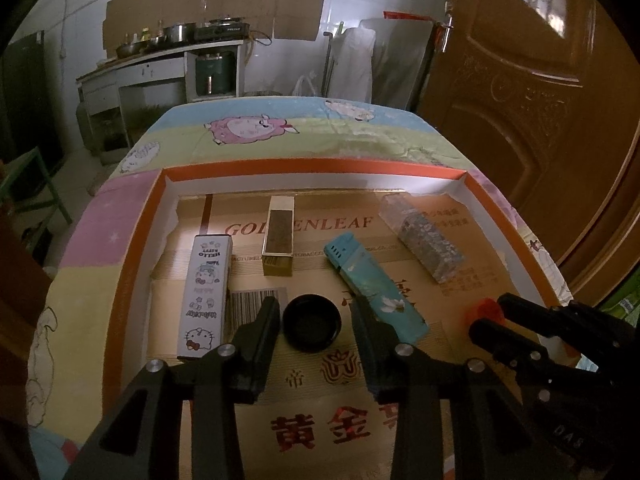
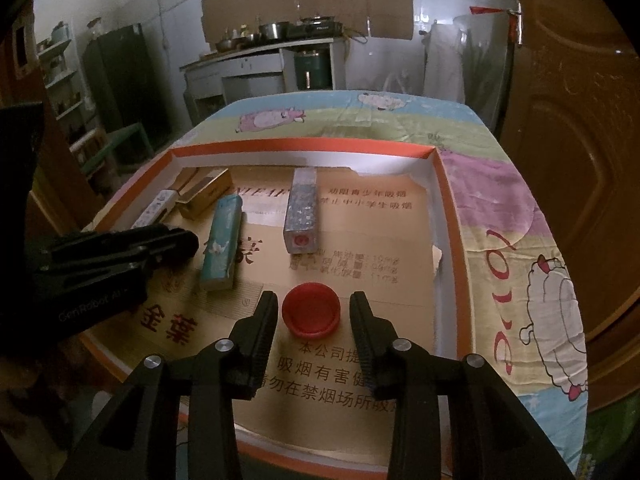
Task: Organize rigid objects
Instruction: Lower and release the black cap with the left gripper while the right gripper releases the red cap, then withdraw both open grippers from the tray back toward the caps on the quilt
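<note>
A black round cap lies in the orange-rimmed tray between the open fingers of my left gripper, with gaps on both sides. A red round cap lies between the open fingers of my right gripper, also untouched; it shows partly in the left wrist view. In the tray lie a white Hello Kitty box, a gold box, a teal box and a silver glitter box.
The tray sits on a table with a cartoon sheep cloth. A brown door stands close on the right. A kitchen counter with pots is at the back.
</note>
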A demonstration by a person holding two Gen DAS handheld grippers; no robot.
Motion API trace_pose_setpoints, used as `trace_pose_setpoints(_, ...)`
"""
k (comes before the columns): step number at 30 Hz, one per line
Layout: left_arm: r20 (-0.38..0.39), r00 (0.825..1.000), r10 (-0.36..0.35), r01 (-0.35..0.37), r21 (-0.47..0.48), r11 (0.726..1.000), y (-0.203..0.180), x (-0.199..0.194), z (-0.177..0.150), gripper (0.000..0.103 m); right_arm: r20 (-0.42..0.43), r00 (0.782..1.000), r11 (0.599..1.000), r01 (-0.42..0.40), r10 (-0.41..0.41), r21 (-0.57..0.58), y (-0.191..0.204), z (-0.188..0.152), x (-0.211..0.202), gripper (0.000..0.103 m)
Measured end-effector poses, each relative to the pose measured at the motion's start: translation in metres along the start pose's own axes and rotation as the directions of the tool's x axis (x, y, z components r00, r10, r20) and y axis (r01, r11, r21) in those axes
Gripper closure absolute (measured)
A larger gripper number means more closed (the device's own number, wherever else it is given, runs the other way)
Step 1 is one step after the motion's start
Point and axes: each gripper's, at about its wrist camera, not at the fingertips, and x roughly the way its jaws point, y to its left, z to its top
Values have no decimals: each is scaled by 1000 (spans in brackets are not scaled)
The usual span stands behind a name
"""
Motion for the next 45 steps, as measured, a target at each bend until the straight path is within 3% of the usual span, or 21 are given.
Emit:
trace_pose_setpoints(13, 32, 999, 7, -7, 9, 1000, -7, -19, 1, 66, 20, 1000, 1000, -7, 7, 26, -3, -1, -8, 64)
trace_pose_setpoints(45, 84, 996, 20, -14, -64, 998, 11, -112, -47, 66, 96, 995, 1000, 8, -8, -2, 33, -28, -102, 64)
